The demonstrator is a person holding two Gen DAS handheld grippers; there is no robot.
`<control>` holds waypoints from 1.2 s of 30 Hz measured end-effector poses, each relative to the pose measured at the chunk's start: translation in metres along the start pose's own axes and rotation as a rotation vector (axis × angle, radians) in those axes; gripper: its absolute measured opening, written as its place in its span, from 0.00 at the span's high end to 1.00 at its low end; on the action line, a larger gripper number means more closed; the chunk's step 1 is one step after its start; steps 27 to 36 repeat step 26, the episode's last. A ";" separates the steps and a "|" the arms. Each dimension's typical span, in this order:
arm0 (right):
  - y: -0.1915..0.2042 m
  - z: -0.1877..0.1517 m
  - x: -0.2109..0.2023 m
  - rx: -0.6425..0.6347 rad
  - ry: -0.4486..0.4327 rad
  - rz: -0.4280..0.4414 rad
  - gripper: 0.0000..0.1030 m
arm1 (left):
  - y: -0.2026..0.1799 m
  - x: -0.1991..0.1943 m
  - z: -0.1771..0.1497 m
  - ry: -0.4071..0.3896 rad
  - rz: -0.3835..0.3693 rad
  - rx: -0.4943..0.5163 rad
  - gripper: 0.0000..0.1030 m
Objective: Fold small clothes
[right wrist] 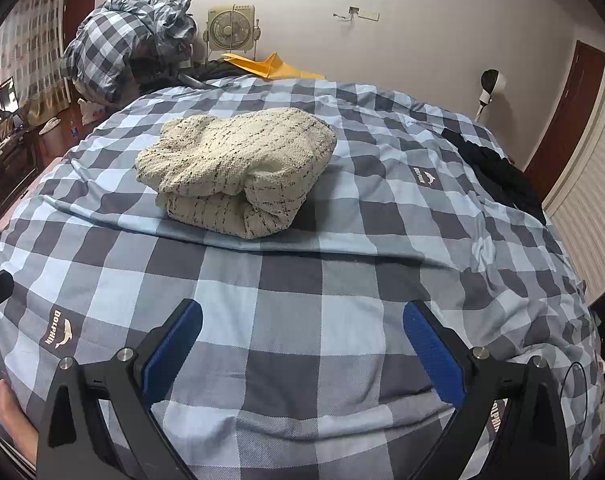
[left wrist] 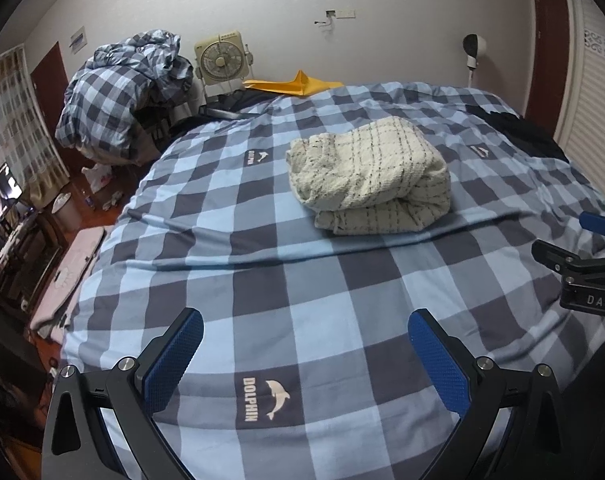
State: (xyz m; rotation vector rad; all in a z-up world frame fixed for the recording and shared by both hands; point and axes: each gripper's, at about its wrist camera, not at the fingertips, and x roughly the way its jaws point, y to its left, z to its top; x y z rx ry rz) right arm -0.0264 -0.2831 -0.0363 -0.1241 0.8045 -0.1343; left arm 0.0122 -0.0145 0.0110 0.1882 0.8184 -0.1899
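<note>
A cream knitted garment with thin dark lines lies folded into a thick bundle near the middle of the checked bed cover, well apart from both grippers. The left gripper hovers over the near part of the bed, jaws spread wide and holding nothing. The right gripper is equally wide open and empty. A dark garment lies toward the far right edge of the bed. The knit looks soft, thick and light; it would likely sag and unroll if lifted by one layer. A grip across the whole stacked edge nearest the grippers, with both sides supported, seems safest.
</note>
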 end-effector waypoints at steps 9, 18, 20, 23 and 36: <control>0.000 0.000 0.000 0.000 0.001 -0.002 0.04 | 0.001 0.000 0.000 -0.008 0.010 -0.006 0.00; 0.001 -0.002 0.001 -0.010 0.006 -0.003 0.04 | 0.005 0.002 0.000 0.019 0.017 -0.035 0.00; 0.002 -0.002 0.002 -0.016 0.007 -0.004 0.04 | 0.007 0.006 0.000 0.027 0.015 -0.038 0.00; 0.002 -0.003 0.002 -0.017 0.008 -0.005 0.04 | 0.011 0.007 -0.001 0.022 0.020 -0.060 0.00; 0.001 -0.002 0.002 -0.019 0.007 -0.006 0.04 | 0.016 0.007 0.001 0.019 0.011 -0.094 0.00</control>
